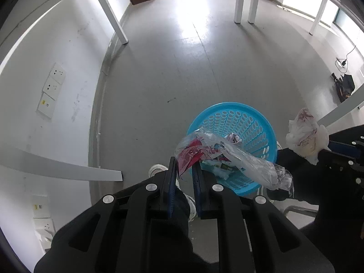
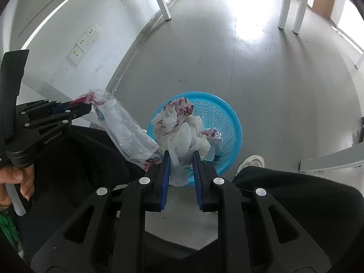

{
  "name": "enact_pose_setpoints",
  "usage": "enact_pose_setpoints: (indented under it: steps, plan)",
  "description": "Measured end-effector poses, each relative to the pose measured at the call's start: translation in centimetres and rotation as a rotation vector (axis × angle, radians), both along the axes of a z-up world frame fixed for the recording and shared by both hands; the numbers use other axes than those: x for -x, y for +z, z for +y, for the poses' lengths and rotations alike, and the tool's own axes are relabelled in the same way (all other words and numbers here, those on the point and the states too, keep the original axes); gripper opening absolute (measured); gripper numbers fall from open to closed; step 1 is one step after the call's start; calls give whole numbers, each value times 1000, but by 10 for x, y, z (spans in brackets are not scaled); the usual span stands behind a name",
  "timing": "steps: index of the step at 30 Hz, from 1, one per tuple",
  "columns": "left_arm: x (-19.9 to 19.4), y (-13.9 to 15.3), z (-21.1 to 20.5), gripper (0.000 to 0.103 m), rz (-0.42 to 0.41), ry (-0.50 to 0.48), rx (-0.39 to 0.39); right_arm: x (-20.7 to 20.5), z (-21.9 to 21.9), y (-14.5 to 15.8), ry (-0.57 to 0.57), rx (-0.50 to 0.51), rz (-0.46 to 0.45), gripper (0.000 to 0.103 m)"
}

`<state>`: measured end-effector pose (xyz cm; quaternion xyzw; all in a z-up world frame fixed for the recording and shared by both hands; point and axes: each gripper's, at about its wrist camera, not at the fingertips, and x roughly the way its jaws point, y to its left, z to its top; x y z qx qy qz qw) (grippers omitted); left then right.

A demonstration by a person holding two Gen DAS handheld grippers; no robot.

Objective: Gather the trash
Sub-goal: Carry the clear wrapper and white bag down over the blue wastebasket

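A blue perforated basket [image 1: 241,122] stands on the grey floor and holds some crumpled trash; it also shows in the right wrist view [image 2: 225,118]. My left gripper [image 1: 185,167] is shut on a clear plastic wrapper [image 1: 229,154] with red print, which hangs over the basket's near rim; the wrapper also shows in the right wrist view [image 2: 122,125]. My right gripper [image 2: 180,159] is shut on a white crumpled plastic bag [image 2: 182,132] with red print, held above the basket; the bag also shows in the left wrist view [image 1: 303,134].
A white wall with sockets [image 1: 52,86] runs along the left. White table legs [image 1: 241,0] stand on the far floor. The person's black-clad legs and a white shoe [image 2: 251,161] are beside the basket. A black bag [image 1: 344,86] lies at far right.
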<state>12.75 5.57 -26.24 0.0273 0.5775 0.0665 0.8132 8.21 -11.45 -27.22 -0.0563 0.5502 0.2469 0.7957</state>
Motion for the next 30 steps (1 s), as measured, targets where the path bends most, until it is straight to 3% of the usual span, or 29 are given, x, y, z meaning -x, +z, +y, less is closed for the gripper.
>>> enact_pose_setpoints:
  steps: [6, 11, 22, 26, 30]
  plan:
    - [-19, -23, -9, 13, 42, -12, -3, -16, 7, -19, -3, 46, 7, 18]
    - [-47, -58, -19, 13, 99, -39, -90, -33, 15, -39, -19, 74, 26, 18]
    - [-83, -109, -17, 13, 244, -35, -115, -69, 17, -85, -85, 76, 167, 19]
    - [-95, -128, -15, 13, 302, -12, -75, -78, 23, -103, -102, 107, 213, 19]
    - [-102, -146, -17, 13, 347, -14, -83, -87, 23, -116, -133, 104, 264, 19]
